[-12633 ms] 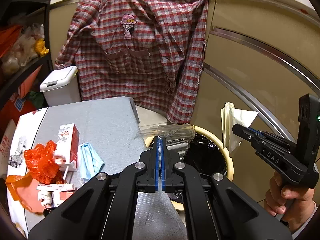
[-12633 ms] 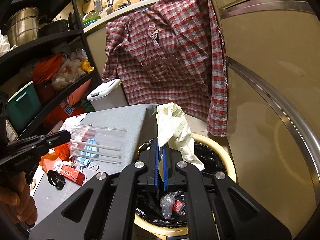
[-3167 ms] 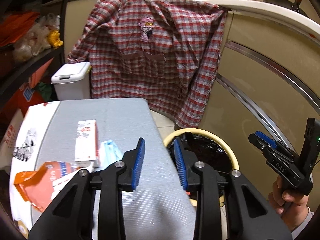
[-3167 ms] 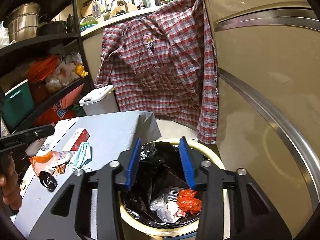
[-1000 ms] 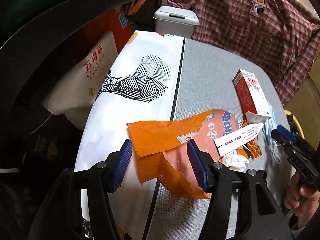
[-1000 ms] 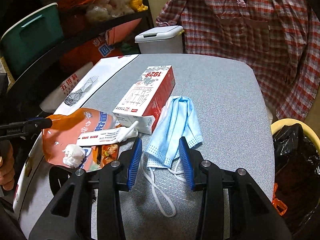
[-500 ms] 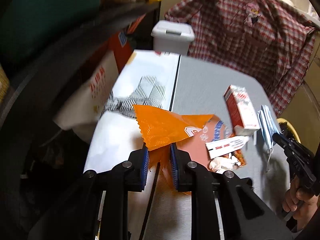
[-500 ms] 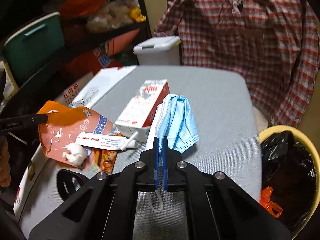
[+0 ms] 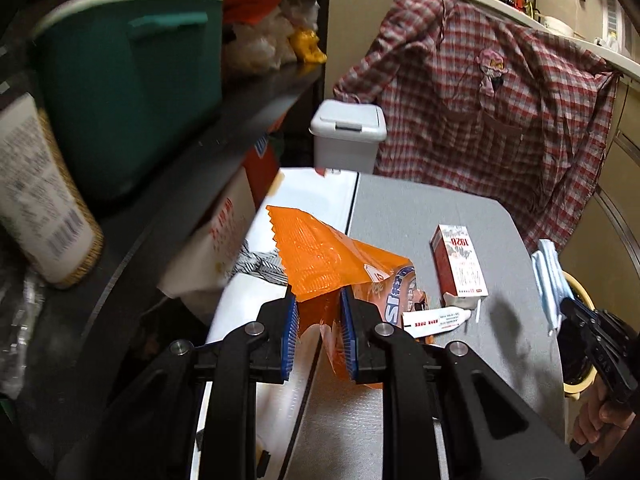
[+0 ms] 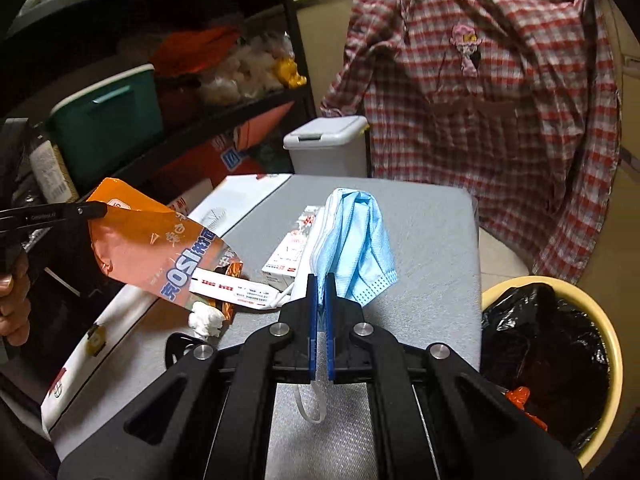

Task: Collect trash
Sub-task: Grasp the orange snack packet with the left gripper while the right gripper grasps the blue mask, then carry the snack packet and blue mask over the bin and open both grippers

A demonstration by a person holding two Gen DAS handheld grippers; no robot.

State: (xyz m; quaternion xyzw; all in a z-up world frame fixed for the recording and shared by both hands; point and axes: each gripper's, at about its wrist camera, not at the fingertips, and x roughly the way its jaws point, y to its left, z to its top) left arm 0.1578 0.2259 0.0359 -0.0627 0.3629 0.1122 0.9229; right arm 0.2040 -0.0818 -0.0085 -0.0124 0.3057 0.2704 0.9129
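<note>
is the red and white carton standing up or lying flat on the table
Lying flat: the carton rests on a long side on the grey table, printed face up.

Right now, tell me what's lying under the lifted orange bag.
Under the orange bag, held by the left gripper: a white tube and crumpled tissue on the table. Anything farther beneath is covered.

Your left gripper (image 9: 316, 334), open a second ago, now pinches the orange snack bag (image 9: 320, 256) and lifts its top off the table (image 9: 408, 216), while your right gripper (image 10: 320, 308), closed on the blue face mask (image 10: 352, 240), carries it higher toward the yellow trash bin (image 10: 600, 332).
</note>
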